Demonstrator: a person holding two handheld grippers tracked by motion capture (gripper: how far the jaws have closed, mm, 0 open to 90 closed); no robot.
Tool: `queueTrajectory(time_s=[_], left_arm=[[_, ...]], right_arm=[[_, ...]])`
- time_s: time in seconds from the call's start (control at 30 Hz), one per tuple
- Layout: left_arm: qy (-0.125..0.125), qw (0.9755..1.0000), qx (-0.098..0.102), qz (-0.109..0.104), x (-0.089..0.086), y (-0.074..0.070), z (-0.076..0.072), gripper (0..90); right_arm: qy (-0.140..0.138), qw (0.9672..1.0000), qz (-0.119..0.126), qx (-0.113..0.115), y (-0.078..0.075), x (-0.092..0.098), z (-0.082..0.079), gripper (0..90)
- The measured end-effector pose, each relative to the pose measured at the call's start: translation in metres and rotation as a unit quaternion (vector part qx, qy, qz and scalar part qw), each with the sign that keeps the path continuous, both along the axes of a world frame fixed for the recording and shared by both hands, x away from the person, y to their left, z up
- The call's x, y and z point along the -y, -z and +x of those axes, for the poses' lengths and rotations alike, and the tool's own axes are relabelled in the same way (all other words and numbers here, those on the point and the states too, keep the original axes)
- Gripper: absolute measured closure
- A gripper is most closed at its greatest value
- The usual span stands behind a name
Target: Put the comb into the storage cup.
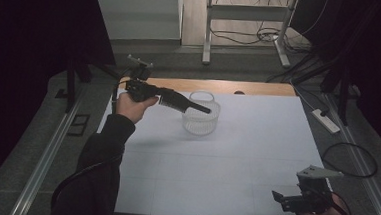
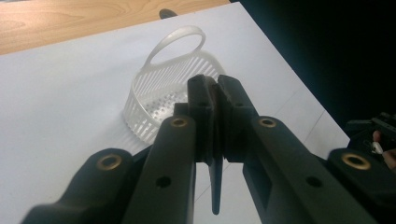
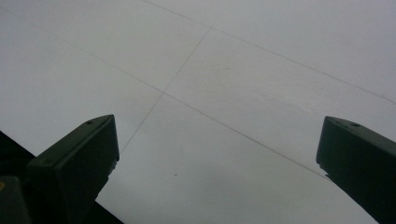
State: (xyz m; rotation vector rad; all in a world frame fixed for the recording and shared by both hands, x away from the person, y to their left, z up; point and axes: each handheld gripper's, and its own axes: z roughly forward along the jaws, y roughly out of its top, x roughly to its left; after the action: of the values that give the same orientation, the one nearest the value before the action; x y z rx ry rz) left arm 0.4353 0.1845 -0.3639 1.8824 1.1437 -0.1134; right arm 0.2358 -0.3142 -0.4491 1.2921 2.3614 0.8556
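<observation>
A clear slotted plastic basket (image 1: 200, 119) with an upright loop handle stands on the white table (image 1: 235, 155), toward the back middle. My left gripper (image 1: 160, 94) hovers above the table just left of it, shut on a flat black comb-like piece (image 1: 186, 104) whose thin end reaches over the basket's rim. In the left gripper view the jaws (image 2: 217, 86) press together on that thin black piece (image 2: 215, 186), with the basket (image 2: 154, 98) right beyond them. My right gripper (image 1: 285, 199) rests low at the front right corner, open, nothing between its fingers (image 3: 219, 135).
A wooden strip (image 1: 220, 85) runs along the table's far edge. A power strip (image 1: 325, 121) and a looped cable (image 1: 350, 160) lie on the floor to the right. Metal frame legs (image 1: 208, 33) stand behind the table.
</observation>
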Motion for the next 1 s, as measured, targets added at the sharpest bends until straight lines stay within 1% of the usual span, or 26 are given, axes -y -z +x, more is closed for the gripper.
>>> queueTrajectory(time_s=[0.1, 0.2, 0.43, 0.7, 0.87, 1.0], left_arm=[[-0.001, 1.0000, -0.002, 0.002, 0.001, 0.003, 0.003, 84.2], [-0.002, 1.0000, -0.005, 0.007, 0.003, 0.005, 0.006, 84.2], [-0.002, 0.9998, -0.011, 0.017, 0.013, 0.012, 0.013, 84.2], [-0.003, 0.9995, -0.020, 0.023, 0.021, 0.019, 0.022, 84.2], [-0.002, 0.9993, -0.027, 0.025, 0.025, 0.025, 0.027, 84.2], [-0.005, 0.9993, -0.032, 0.022, 0.027, 0.031, 0.030, 84.2]], right_arm=[[0.006, 1.0000, -0.001, 0.007, -0.001, 0.002, -0.002, 0.5], [0.009, 0.9999, -0.002, 0.007, -0.001, 0.003, -0.002, 0.7], [0.007, 0.9999, -0.001, 0.008, -0.001, 0.003, -0.002, 1.2], [0.005, 1.0000, -0.004, 0.007, -0.001, 0.003, -0.002, 2.0], [0.002, 0.9999, -0.005, 0.009, -0.001, 0.002, -0.003, 2.5], [0.002, 1.0000, -0.004, 0.008, -0.001, 0.002, -0.003, 2.7]])
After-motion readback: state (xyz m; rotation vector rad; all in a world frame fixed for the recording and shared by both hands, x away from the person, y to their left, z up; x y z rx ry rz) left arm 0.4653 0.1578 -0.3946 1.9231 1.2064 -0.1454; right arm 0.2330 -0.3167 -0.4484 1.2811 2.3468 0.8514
